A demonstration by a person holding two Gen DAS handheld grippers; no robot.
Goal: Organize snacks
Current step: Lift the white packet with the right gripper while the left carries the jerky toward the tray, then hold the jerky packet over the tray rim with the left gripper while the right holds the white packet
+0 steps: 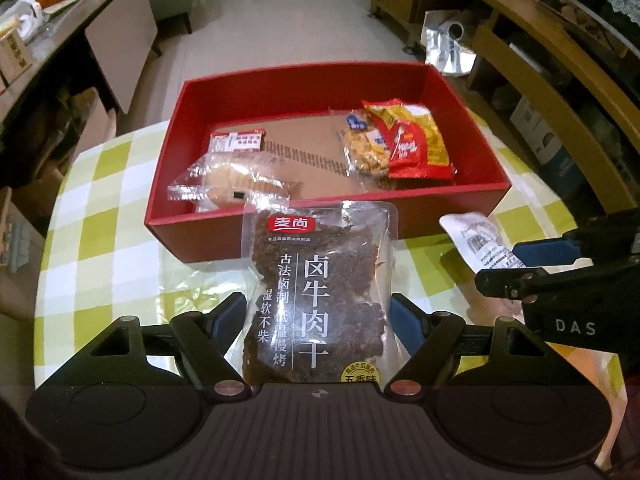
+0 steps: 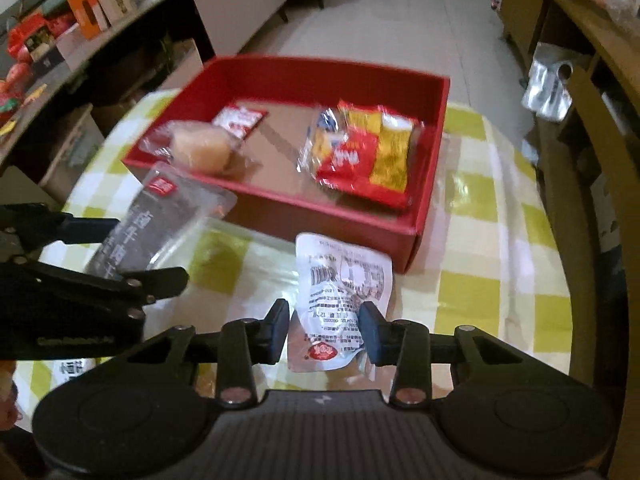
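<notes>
My left gripper [image 1: 318, 314] is shut on a dark beef jerky packet [image 1: 316, 280], which it holds upright just before the red box [image 1: 440, 212]. My right gripper [image 2: 324, 320] is shut on a white printed packet [image 2: 340, 280], lifted off the checked tablecloth [image 2: 500, 240]. Its pads press the packet's lower sides. In the box lie a wrapped bun [image 1: 232, 184] and a small red-white packet [image 1: 238, 140] at the left. A clear bag of yellow snacks [image 1: 364, 148] and red-yellow packets [image 1: 412, 144] lie at the right. The box's middle shows bare cardboard.
The round table's edge curves close behind the box. A cluttered sideboard [image 2: 80, 12] stands to the left and a wooden shelf unit [image 1: 540, 40] to the right. A silver bag [image 1: 448, 48] lies on the floor beyond. Each gripper shows at the edge of the other's view.
</notes>
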